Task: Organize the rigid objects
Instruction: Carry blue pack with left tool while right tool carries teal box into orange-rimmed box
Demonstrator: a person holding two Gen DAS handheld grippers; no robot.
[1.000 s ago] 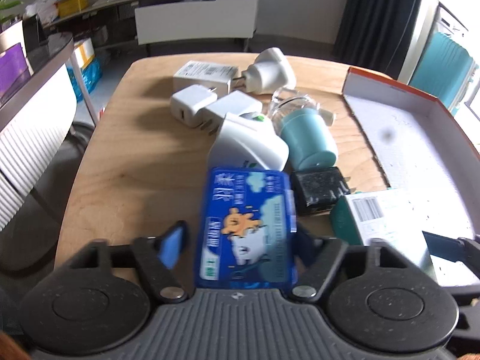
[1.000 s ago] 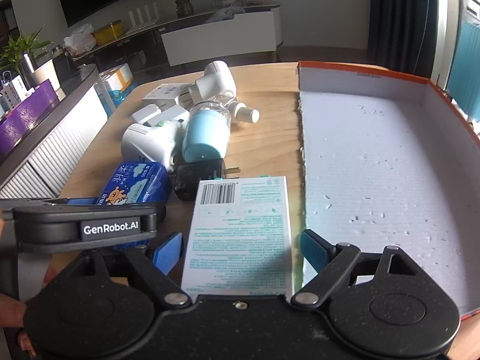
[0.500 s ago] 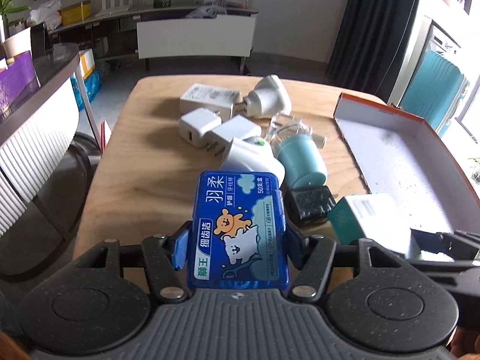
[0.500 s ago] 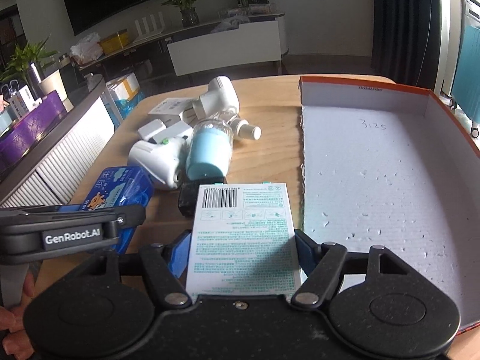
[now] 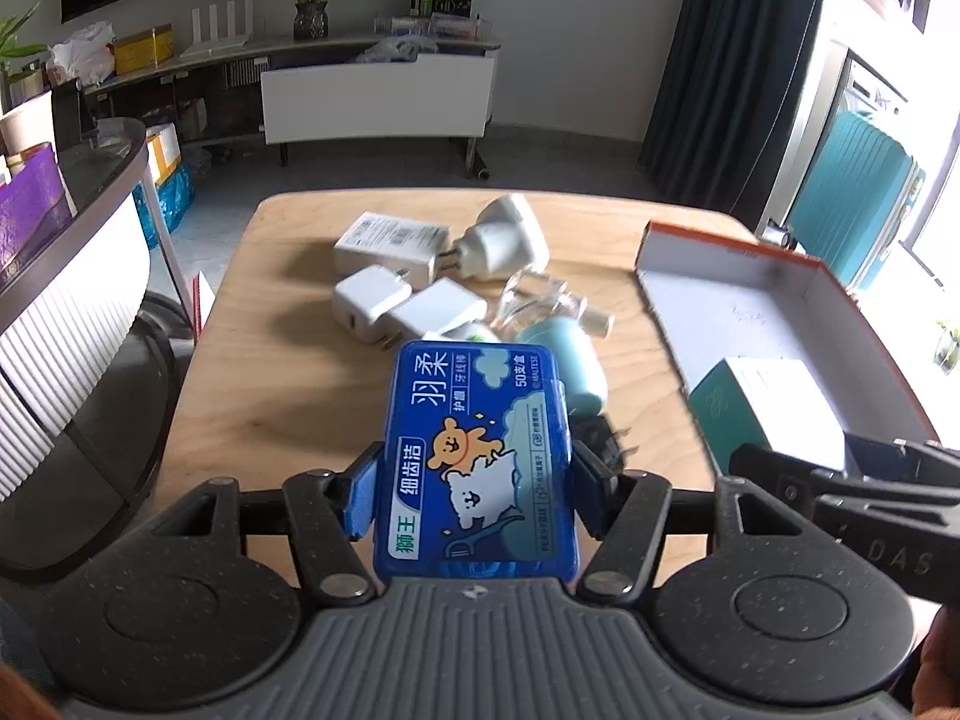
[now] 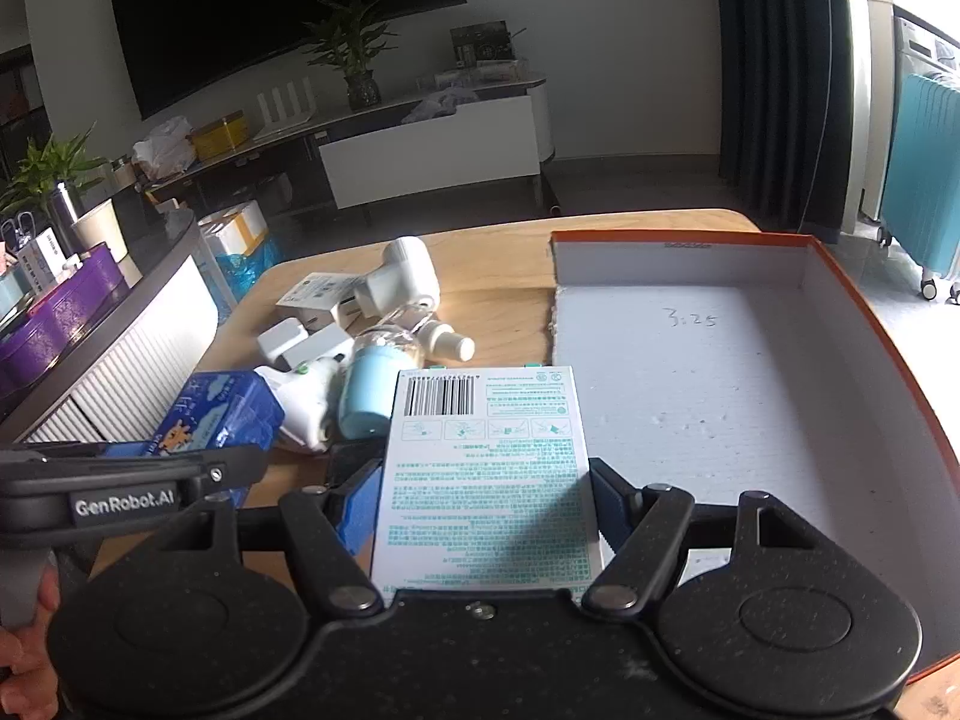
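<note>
1. Left gripper point(image 5: 474, 495) pinches the blue rectangular plastic floss-pick case with cartoon bear print point(image 5: 477, 465) between its blue pads point(image 5: 360, 498), centre-bottom of the left wrist view. Case looks lifted clear of the light wooden table point(image 5: 264, 372). Grip sits on the smooth long sides near the lower end, so the far end could droop or slide out if tilted.
2. Right gripper point(image 6: 486, 507) is clamped on the white flat cardboard box with green print and barcode point(image 6: 489, 468), centre-bottom of the right wrist view. Thin card walls may buckle under the squeeze and the box could twist loose.
3. Both grippers sit close side by side; the right one shows at lower right of the left view and the left one at lower left of the right view. A sideways swing could knock them together and jar either item.
4. Orange-rimmed white shallow cardboard tray with foam liner point(image 6: 750, 396) fills the right half of the right view, likely the drop spot. Near wall may catch the box edge if it comes in low.
5. Clutter at mid-frame: white plastic plug adapters and chargers point(image 5: 420, 276), pale blue round bottle with clear cap point(image 6: 372, 390). A low pass could shove the bottle and set it rolling.
</note>
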